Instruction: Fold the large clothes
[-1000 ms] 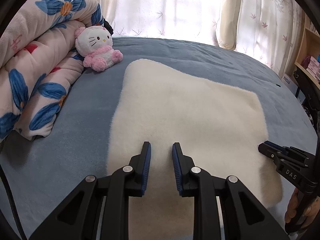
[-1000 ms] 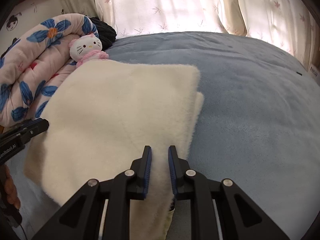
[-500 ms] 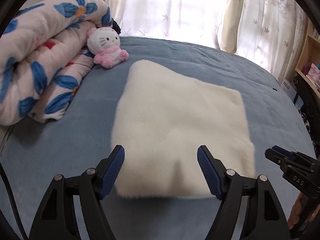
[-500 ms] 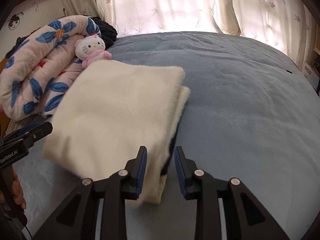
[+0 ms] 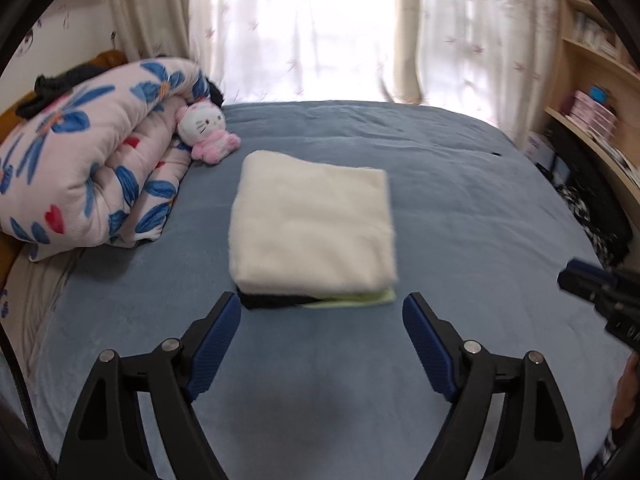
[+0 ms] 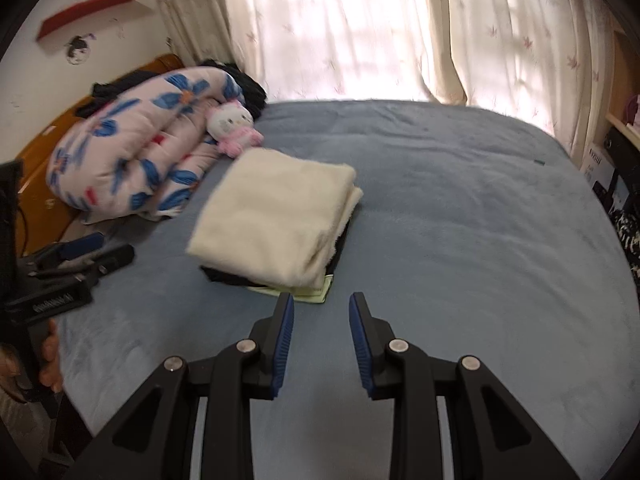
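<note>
Left wrist view: the left gripper point(image 5: 322, 330) stands wide, its jaws having just been opening, with nothing between them; only bare bed point(image 5: 460, 208) shows in the gap. The folded garment point(image 5: 312, 224), a cream fleece bundle with a dark layer and a pale green edge showing underneath, lies flat just beyond the fingertips, near the plush cat point(image 5: 206, 134) and beside the rolled quilt point(image 5: 88, 176). Right wrist view: the right gripper point(image 6: 321, 338) is narrowly parted and empty, clear of the garment's point(image 6: 276, 216) near corner. The fold looks complete, and the step in hand appears to be release and withdrawal. To do it well, both grippers should back away without brushing the garment's near edge, so the stacked layers stay squared and the green edge is not dragged out.
</note>
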The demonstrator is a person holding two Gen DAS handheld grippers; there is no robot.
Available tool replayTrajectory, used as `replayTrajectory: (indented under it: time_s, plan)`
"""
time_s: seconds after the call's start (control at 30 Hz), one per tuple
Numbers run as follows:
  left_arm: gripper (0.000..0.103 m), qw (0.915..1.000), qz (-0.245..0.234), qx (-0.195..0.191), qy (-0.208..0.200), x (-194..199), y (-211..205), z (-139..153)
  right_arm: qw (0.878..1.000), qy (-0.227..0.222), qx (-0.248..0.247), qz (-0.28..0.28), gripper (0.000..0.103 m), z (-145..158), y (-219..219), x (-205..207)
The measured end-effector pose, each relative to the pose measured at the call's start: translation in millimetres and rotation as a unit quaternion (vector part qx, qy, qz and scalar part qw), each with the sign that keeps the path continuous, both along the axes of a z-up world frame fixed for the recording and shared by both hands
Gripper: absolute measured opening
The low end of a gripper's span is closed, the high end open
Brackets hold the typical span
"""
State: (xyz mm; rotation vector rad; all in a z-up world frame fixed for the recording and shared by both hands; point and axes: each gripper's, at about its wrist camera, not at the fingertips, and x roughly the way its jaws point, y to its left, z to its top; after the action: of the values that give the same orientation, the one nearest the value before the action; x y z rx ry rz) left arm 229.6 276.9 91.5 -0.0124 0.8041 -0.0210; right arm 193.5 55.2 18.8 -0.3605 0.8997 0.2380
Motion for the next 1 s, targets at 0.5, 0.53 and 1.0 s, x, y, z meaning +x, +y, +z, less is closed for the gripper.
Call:
replayTrajectory:
  time_s: [0.5,0.53,1.0]
  plan:
    - [0.091,0.9989,0.005,0.025,-0.04,-170,-90,17,0.998,-0.058,0.01,0.01,0.056,55,-56,-171]
    - [0.091,0.9988,0.01,0.025,-0.042,-179,-95,13,0.998,-0.06,0.011,0.001,0.056,49,-63,-178]
    - [0.092,0.9996,0.028,-0.008,0.009,-247,-154,-80,0.994,-0.078,-0.002,-0.082,0.066,-28,-117,-251]
